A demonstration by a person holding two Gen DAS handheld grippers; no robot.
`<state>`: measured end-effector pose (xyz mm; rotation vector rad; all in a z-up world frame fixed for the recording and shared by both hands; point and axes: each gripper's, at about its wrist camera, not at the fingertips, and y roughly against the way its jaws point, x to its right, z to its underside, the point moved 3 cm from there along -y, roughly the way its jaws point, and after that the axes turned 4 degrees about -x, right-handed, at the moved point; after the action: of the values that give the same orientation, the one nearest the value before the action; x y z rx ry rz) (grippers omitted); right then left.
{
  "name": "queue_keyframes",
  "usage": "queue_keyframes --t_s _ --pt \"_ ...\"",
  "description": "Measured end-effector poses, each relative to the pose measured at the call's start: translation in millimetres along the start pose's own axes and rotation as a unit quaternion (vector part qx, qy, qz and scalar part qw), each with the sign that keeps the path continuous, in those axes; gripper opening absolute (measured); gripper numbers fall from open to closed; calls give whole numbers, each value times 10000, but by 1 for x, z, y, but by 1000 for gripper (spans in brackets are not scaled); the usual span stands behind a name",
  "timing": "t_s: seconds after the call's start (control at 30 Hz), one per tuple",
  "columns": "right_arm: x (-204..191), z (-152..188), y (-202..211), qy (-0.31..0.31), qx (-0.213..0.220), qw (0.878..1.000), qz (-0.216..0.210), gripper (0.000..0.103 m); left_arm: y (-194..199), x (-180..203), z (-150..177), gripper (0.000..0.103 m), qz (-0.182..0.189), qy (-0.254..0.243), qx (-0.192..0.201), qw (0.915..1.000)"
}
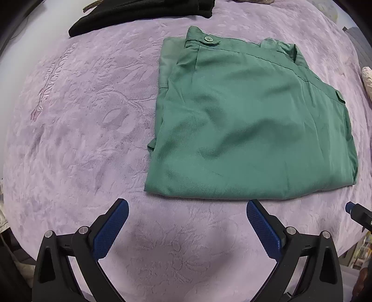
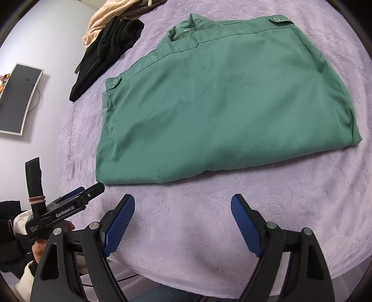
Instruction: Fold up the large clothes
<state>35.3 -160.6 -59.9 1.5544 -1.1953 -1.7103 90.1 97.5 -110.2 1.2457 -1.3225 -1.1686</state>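
Green garment (image 1: 251,120), folded into a thick, nearly square packet, lying flat on the lavender blanket (image 1: 81,130) of the bed. Waistband with button tab (image 1: 210,40) at the far edge in the left wrist view; a second buttoned tab (image 1: 340,97) at the right edge of the packet. Near folded edge straight, just ahead of both grippers, not touched by either. Some soft creases across the top layer.

In the right wrist view the same green garment (image 2: 223,100) seen from the other side, with two buttoned tabs along the far seam and an open collar-like corner at the top.

Left gripper (image 1: 187,223) low over the bare blanket, jaws wide apart, blue pads (image 1: 111,232) facing each other, nothing between them. Right gripper (image 2: 182,220) likewise just before the near edge of the garment, jaws wide apart and holding nothing. Left gripper also visible from the side in the right wrist view (image 2: 69,204), close beside the garment's near left corner, with part of a hand below it.

Farther away on the blanket: black clothing (image 1: 139,14), well apart from the green packet. Behind the black clothing, a cream fabric pile (image 2: 104,21). On the pale wall at the left, a dark screen (image 2: 17,97) with white frame.
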Motion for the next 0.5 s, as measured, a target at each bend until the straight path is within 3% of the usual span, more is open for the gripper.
queue_keyframes --t_s 0.2,0.5 --pt "-8 13 -17 -142 -369 9992 -9 87 -2 -11 8 102 83 47 -50 9999" --pt "-11 19 -48 -745 -639 9940 -487 87 -9 -40 17 102 192 250 -84 9995"
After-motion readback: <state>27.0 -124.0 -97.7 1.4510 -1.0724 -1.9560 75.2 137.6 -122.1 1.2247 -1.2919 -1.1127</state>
